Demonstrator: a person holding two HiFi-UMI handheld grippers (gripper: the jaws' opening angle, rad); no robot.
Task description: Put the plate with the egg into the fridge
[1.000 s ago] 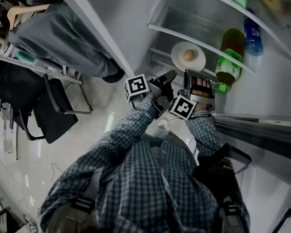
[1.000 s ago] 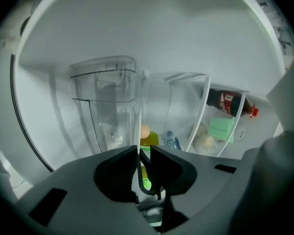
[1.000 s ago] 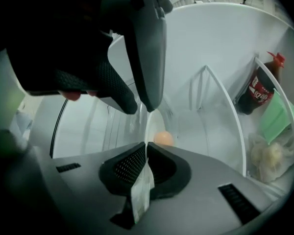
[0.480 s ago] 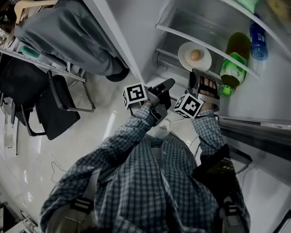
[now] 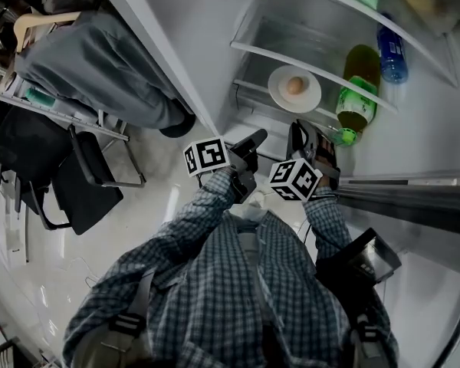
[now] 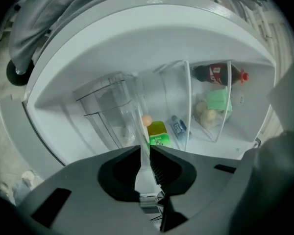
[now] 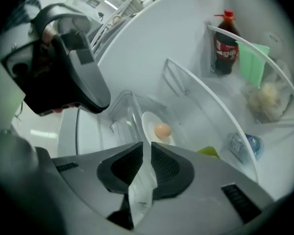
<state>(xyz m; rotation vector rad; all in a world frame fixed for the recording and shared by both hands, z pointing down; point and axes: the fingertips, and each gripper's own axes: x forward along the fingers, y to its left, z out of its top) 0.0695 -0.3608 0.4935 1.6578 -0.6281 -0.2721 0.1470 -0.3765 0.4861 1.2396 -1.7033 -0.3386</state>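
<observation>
Plate: the plate [image 5: 294, 89] sits flat on a middle fridge shelf [image 5: 253, 52], fully behind the shelf's front edge, and nothing is gripping it.
Egg: the egg [image 5: 295, 86] rests near the centre of the plate, with no sign of it running to the rim.
Neighbours: a green bottle [image 5: 353, 102] stands just beside the plate on the right, close to it; whether they touch cannot be told. A blue bottle [image 5: 392, 52] lies farther back.
Left gripper: the left gripper [image 5: 257, 138] hangs outside the fridge, below the shelf. Its jaws are drawn together to a thin slit with nothing between them.
Right gripper: the right gripper [image 5: 305, 130] is just beside the left one and points up at the plate from below the shelf edge. Its jaws are likewise pressed nearly together and hold nothing.
Step in hand: by the look of it the placing is done, and this is the clearing-away moment.
Doing it well: both grippers should come straight back and down, keeping under the shelf lip so no jaw catches the edge and jolts the plate.
Watch for: the green bottle, the nearest thing to knock, since a bump there could rock the plate and roll the egg.
What's left: probably only shutting the fridge, gently enough that the egg doesn't roll.
</observation>
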